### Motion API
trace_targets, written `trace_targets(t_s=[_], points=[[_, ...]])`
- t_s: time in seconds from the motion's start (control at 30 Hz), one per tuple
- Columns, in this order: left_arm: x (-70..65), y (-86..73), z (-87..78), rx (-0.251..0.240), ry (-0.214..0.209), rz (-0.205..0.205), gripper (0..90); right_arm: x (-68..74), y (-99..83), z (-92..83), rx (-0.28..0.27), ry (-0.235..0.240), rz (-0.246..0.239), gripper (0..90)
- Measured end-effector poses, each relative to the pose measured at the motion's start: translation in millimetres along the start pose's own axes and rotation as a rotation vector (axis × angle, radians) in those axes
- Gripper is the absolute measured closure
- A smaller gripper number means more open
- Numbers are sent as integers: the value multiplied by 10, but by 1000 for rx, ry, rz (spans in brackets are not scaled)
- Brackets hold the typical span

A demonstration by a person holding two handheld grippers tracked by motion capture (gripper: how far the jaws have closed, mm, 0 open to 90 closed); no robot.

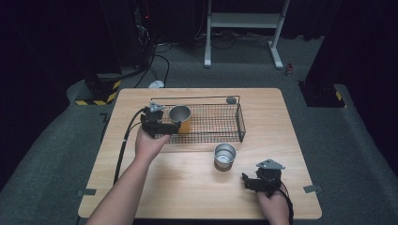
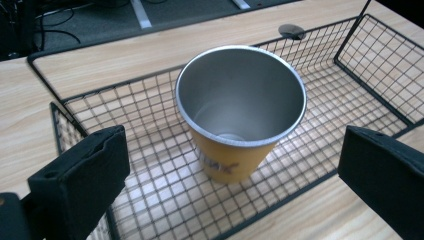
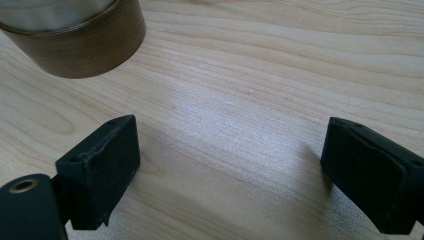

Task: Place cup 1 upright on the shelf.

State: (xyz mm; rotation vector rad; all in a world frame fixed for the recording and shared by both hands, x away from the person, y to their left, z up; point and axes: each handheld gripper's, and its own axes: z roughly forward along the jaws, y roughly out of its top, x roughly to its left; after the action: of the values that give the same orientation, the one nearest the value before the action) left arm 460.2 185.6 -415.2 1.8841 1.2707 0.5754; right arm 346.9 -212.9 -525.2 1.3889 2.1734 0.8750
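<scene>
A wire basket (image 1: 220, 123) sits on the desk (image 1: 187, 183), toward the far edge and about midway between the left and right edges. One cup (image 1: 180, 118) stands upright inside the basket, at its left end. A second cup (image 1: 224, 156) stands on the bare desk just in front of the basket's near side, well apart from the first. A small round disc (image 1: 231, 99) lies by the basket's far right corner. The left gripper (image 1: 162, 127) is at the basket's near left corner, just beside the cup inside. The right gripper (image 1: 253, 183) rests near the desk's near right corner, in front and right of the second cup.
</scene>
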Motion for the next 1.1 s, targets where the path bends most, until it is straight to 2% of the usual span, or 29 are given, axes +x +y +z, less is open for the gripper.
trace_targets(t_s=[0.33,0.53,0.83,0.87,1.1], points=[[98,-235,-218,-10,-8,-14,15,0,0,0,0,0,0,88],[112,-404,-332,-4,-8,1,19,0,0,0,0,0,0,88],[227,-786,-505,15,-11,-5,26,0,0,0,0,0,0,88],[227,-786,-505,15,-11,-5,26,0,0,0,0,0,0,88],[274,-1098,-582,57,-19,-2,28,0,0,0,0,0,0,88]])
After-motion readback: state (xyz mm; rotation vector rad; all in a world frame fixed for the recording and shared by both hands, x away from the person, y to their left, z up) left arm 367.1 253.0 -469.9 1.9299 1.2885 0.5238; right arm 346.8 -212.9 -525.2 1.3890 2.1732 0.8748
